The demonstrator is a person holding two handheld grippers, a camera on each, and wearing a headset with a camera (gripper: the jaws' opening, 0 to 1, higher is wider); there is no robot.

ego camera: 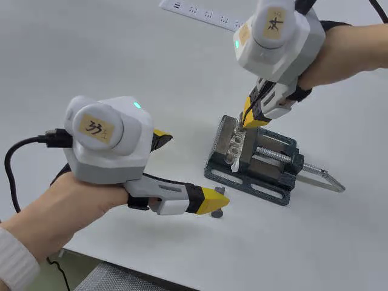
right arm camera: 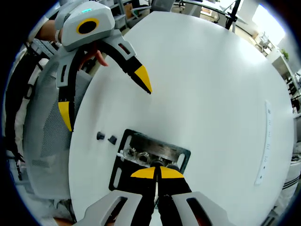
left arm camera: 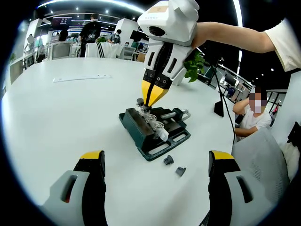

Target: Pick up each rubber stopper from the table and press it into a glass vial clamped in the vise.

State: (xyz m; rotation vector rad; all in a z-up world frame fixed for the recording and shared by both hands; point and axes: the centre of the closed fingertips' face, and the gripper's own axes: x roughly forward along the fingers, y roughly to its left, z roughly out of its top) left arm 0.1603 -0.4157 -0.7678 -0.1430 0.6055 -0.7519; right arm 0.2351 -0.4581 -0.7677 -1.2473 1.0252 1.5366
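Note:
A dark green vise holds a row of clear glass vials between its jaws. My right gripper comes down from above with its yellow tips shut, right at a dark rubber stopper that sits on a vial near the far end of the row. Whether the tips pinch that stopper is hidden. Two loose stoppers lie on the white table just in front of the vise. My left gripper hovers open and empty before them, its lower jaw partly covering one stopper.
The vise's screw handle sticks out to the right. A white power strip lies at the table's far edge. The near table edge runs under my left hand, beside a chair. People sit at a desk behind.

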